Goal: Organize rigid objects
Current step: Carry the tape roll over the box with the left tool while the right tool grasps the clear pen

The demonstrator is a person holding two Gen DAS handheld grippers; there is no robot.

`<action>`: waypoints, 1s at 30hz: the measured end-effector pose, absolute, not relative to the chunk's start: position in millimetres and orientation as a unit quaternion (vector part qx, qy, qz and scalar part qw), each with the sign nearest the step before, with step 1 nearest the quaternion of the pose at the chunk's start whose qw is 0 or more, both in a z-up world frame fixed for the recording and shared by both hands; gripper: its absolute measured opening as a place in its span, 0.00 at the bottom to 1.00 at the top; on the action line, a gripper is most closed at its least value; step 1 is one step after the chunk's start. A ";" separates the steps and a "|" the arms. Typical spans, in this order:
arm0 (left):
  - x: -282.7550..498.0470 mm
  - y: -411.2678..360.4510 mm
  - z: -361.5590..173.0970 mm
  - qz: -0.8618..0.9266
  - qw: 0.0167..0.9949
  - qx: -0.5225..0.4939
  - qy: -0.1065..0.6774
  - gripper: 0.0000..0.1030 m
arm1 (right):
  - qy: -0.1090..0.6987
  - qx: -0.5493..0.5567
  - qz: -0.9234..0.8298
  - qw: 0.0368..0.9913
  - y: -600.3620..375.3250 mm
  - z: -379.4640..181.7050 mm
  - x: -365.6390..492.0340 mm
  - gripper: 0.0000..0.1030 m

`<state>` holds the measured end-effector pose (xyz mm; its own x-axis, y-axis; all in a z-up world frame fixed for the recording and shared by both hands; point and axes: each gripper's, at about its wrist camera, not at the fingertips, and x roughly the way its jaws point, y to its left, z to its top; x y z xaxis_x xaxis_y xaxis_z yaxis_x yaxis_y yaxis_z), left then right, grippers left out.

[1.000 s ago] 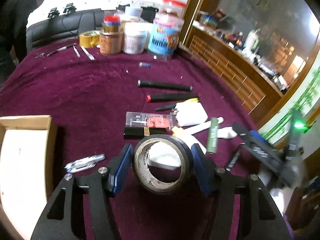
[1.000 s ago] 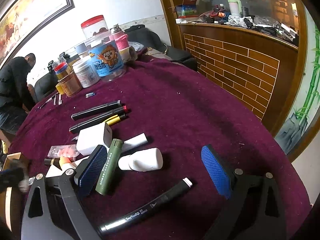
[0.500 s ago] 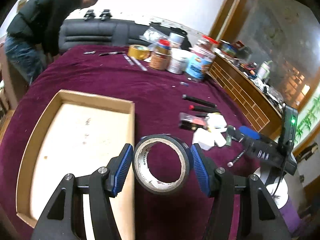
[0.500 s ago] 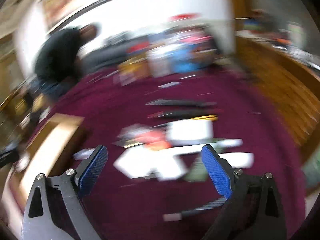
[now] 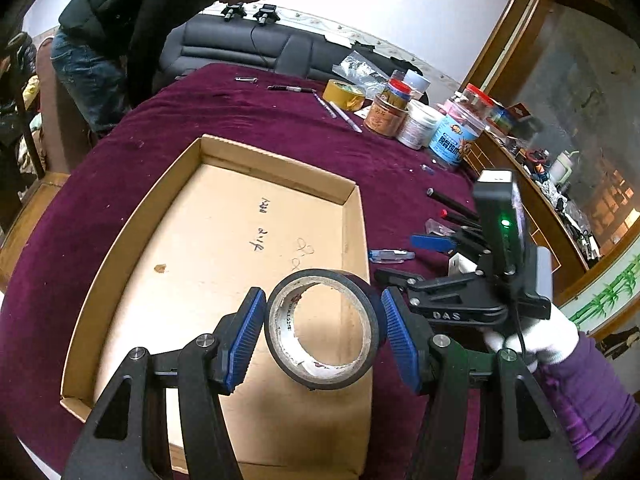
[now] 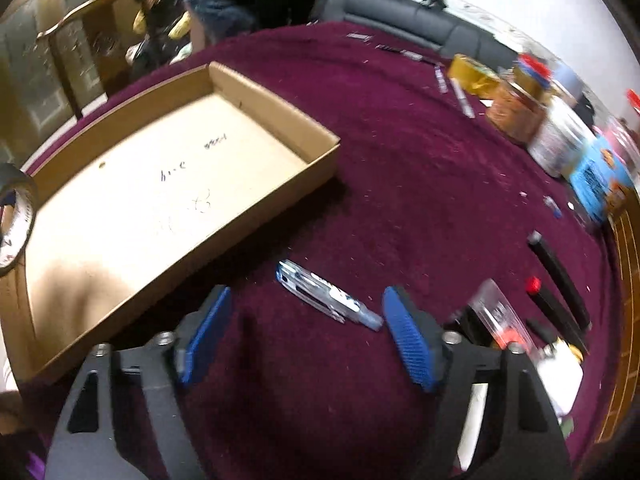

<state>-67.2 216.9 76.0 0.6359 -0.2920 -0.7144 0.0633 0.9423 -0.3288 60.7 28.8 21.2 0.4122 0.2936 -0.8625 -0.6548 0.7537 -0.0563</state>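
Black tape roll with a cardboard core [image 5: 322, 328] sat clamped across its outer rim in the left tool [image 5: 323, 330], above the shallow brown cardboard tray [image 5: 276, 170]. Likely light, stiff, slightly slick. Right tool [image 6: 306, 334] hung released over a clear blue pen [image 6: 326, 296].

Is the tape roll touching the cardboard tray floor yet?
Apart. Right wrist view shows the tape roll hanging above the cardboard tray floor; left wrist view shows the left tongs clamping it.
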 end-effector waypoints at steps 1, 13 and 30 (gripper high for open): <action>-66.8 217.3 75.5 -0.099 0.894 -0.138 0.415 0.52 | 0.463 -0.200 0.295 0.811 30.1 18.0 61.3 0.65; -58.2 212.3 71.4 -0.096 0.893 -0.124 0.423 0.52 | 0.502 -0.095 0.265 0.818 -5.0 14.9 77.4 0.12; 67.7 232.3 33.1 -0.087 0.855 -0.178 0.479 0.52 | 0.507 0.061 0.262 0.819 52.2 49.5 103.6 0.13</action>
<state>67.7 232.3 33.1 0.5253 -0.3192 -0.7888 -0.0231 0.9213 -0.3882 103.6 52.2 49.5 0.3489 0.4908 -0.7983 -0.3671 0.8554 0.3654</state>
